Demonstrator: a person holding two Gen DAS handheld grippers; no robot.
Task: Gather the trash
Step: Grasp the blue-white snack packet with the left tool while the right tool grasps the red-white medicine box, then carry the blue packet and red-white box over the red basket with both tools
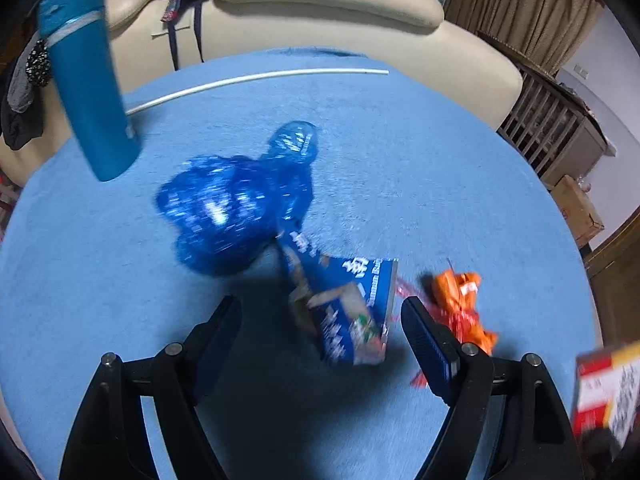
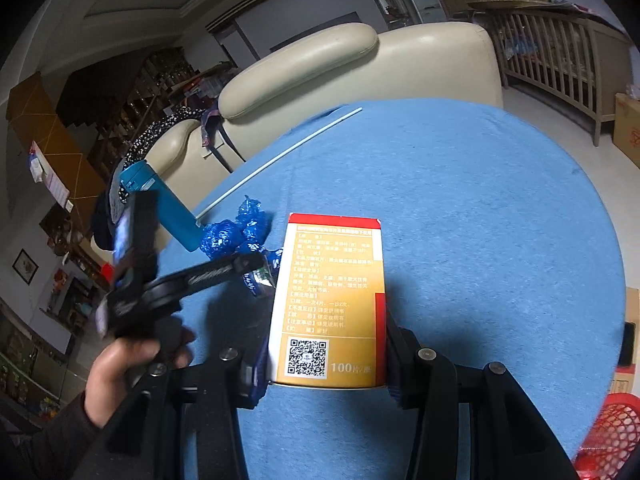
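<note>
My left gripper (image 1: pixel 322 318) is open just above the blue table cloth (image 1: pixel 440 168), its jaws on either side of a crumpled blue carton (image 1: pixel 348 312). An orange wrapper (image 1: pixel 460 300) lies just right of the right finger. A crumpled blue plastic bag (image 1: pixel 232 208) lies beyond the carton. My right gripper (image 2: pixel 326 384) is shut on a yellow and red medicine box (image 2: pixel 332 300) and holds it upright above the table. The box also shows at the right edge of the left wrist view (image 1: pixel 608 392). The left gripper appears in the right wrist view (image 2: pixel 192 280) over the blue trash (image 2: pixel 236 232).
A teal bottle (image 1: pixel 86 76) stands at the table's far left. A white rod (image 1: pixel 256 78) lies along the far edge. A cream sofa (image 1: pixel 320 4) is behind the table. A red basket (image 2: pixel 612 436) sits low at the right, off the table.
</note>
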